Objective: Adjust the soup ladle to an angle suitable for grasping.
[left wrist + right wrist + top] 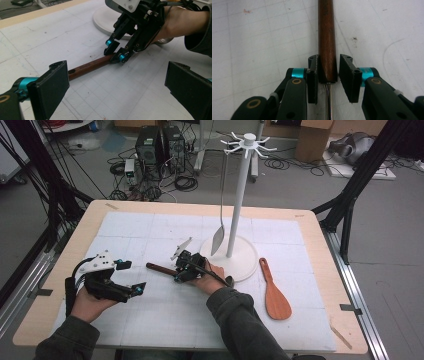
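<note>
A utensil with a dark brown wooden handle (160,268) lies flat on the white mat, left of the rack's base. My right gripper (178,271) is lowered over the handle (327,37) near where it joins a thin metal shaft (327,100). Its jaws straddle the handle closely: one pad touches the wood and a thin gap shows at the other. The utensil's head is hidden under the hand. From the left gripper view the same handle (87,66) runs toward the right gripper (113,52). My left gripper (133,276) rests at the mat's left, open wide and holding nothing.
A white hook rack (235,220) stands on a round base (247,260) behind the right hand, with a metal spoon (218,240) hanging from it. A wooden spatula (274,292) lies to the right of the base. The table edge (30,320) is near the left arm.
</note>
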Available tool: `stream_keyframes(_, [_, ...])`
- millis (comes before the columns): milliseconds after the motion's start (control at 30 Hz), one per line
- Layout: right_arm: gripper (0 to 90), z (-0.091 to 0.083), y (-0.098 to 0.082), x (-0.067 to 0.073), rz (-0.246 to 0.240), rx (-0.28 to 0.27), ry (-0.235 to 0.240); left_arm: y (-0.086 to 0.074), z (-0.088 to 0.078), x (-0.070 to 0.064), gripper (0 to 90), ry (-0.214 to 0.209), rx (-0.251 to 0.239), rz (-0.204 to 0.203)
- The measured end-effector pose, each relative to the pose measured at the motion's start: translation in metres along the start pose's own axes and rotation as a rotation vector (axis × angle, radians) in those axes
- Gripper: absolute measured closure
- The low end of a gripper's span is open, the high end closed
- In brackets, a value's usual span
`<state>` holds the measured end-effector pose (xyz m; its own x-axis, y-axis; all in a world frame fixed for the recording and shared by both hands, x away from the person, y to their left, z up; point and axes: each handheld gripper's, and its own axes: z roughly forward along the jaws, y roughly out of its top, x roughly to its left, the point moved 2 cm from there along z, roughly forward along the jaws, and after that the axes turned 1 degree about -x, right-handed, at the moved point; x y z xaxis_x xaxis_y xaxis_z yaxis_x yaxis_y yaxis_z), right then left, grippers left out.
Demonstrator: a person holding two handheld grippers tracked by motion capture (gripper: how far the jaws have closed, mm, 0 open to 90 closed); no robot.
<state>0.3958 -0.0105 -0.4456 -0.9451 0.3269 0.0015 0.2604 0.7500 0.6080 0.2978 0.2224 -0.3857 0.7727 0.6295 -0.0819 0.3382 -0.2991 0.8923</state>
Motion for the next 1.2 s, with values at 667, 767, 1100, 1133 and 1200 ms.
stream_keyframes(667, [73.0, -0.013, 0.003, 0.002, 0.036, -0.033, 0.034, 0.000, 0.001, 0.000, 5.9, 0.006, -0.001, -0.006])
stream_keyframes(767, [73.0, -0.018, 0.004, 0.003, 0.048, -0.047, 0.039, 0.000, 0.001, 0.001, 6.0, 0.012, 0.003, -0.002])
stream_keyframes(1100, [73.0, -0.035, 0.006, 0.007, 0.049, -0.103, 0.055, 0.000, 0.002, 0.001, 6.0, 0.016, 0.004, -0.012])
stream_keyframes(1133, [73.0, -0.036, 0.006, 0.007, 0.047, -0.110, 0.055, 0.000, 0.003, 0.001, 6.0, 0.019, 0.006, -0.010])
stream_keyframes(1200, [73.0, -0.039, 0.006, 0.009, 0.046, -0.114, 0.055, 0.001, 0.004, 0.001, 6.0, 0.017, 0.006, -0.016])
